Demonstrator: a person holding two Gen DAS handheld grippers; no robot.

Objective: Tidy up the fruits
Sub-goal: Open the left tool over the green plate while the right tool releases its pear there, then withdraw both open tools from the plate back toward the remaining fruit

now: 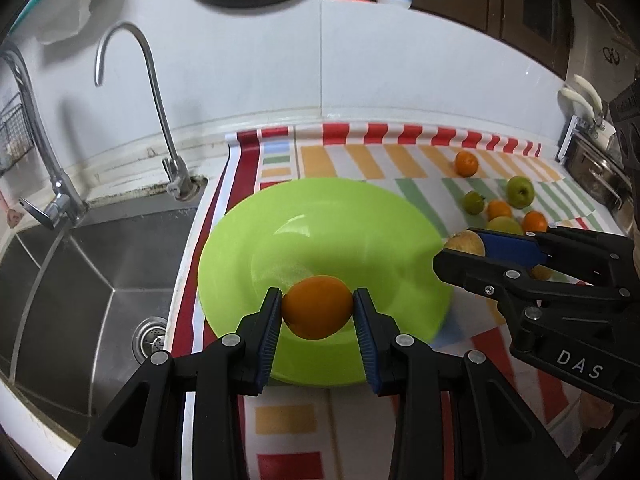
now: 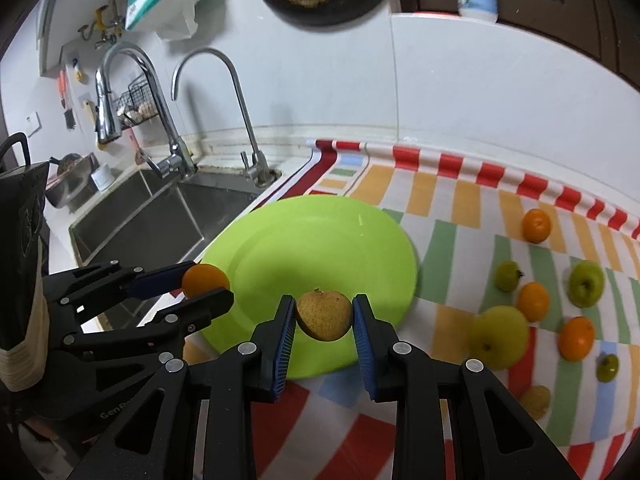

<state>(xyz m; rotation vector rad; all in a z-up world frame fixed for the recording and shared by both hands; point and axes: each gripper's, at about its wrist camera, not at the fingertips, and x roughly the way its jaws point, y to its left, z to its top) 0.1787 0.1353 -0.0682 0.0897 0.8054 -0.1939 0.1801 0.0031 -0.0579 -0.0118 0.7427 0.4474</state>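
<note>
The green plate (image 1: 256, 240) is lying bare; the left hand-held gripper (image 1: 317, 309) is clamping an orange (image 1: 317, 306) and the right hand-held gripper (image 2: 324, 316) a brownish fruit (image 2: 324, 315), stem end pointing up, over it.

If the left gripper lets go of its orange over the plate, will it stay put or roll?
The orange is round and smooth, so it would probably roll a little. The plate dips toward its centre, which should likely catch it. It looks firm between the left gripper's pads, so a short drop seems unlikely to bruise it.
</note>
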